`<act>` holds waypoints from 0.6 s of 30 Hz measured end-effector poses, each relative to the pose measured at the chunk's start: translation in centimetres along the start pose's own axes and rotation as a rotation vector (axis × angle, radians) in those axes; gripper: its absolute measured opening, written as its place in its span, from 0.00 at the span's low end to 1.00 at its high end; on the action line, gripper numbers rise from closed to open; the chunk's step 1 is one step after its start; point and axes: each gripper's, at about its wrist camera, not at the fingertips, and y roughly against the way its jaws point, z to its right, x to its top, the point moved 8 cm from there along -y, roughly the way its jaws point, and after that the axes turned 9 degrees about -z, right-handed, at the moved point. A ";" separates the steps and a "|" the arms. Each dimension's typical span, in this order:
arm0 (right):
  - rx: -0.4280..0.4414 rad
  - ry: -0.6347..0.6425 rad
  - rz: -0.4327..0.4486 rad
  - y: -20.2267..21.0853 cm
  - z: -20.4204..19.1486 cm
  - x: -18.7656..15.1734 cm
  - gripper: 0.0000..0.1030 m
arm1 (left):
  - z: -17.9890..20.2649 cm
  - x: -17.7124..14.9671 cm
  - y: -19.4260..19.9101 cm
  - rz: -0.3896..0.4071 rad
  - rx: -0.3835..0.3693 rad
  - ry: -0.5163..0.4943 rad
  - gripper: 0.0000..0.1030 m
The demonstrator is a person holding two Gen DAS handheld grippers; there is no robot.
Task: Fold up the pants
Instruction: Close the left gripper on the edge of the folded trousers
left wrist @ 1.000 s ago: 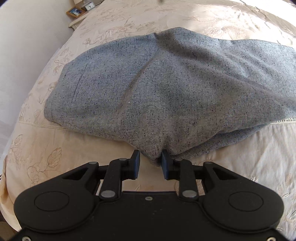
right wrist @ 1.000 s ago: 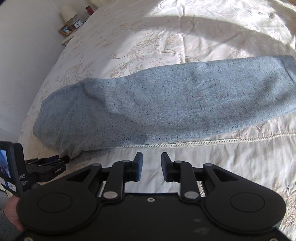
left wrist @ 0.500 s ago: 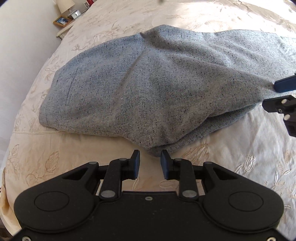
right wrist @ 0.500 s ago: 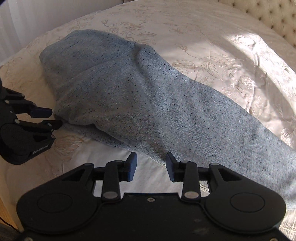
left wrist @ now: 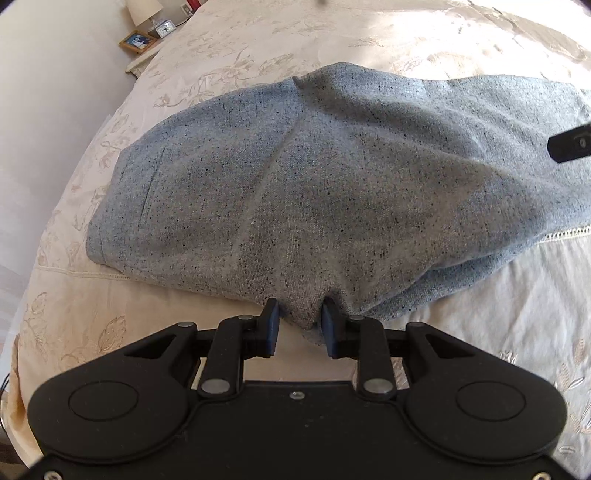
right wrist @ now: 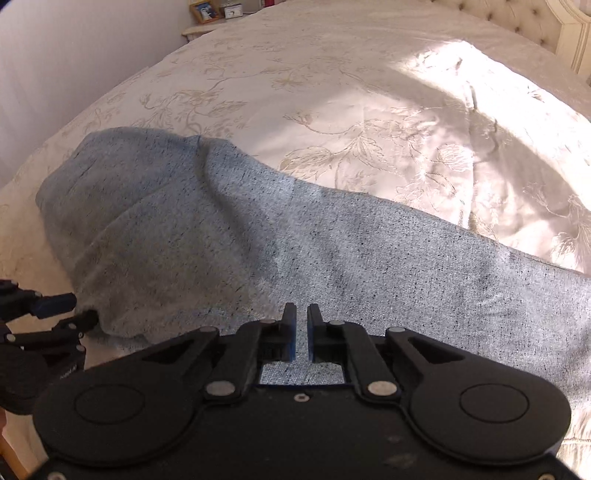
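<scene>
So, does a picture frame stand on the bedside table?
Yes, a framed picture stands on the bedside table beside a small clock.

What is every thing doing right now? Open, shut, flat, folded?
Pants: folded lengthwise, lying rumpled across the bed.
Left gripper: partly open, pants' near edge bunched between its fingers.
Right gripper: just closed, nearly shut, a thin slit left, over the pant leg; grip unclear.
Bedspread: spread out, some wrinkles.

Both the left gripper (left wrist: 299,325) and the right gripper (right wrist: 301,332) are matte black plastic, each with 2 round embossed discs on a broad base. Silver pivot screws pin the linkage arms, and the fingers (right wrist: 290,332) carry dark blue pads
</scene>
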 end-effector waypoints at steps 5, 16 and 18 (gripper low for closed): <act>0.051 -0.040 -0.013 1.7 -0.2 -1.2 0.12 | -0.1 -0.4 -0.6 -0.021 0.024 0.005 0.37; 0.098 -0.066 -0.067 2.2 -1.1 -4.7 0.12 | -3.3 -1.0 -0.3 -0.075 -0.171 0.186 0.13; 0.113 -0.066 -0.068 2.4 -1.5 -5.0 0.14 | -4.2 -1.1 0.2 -0.088 -0.216 0.197 0.13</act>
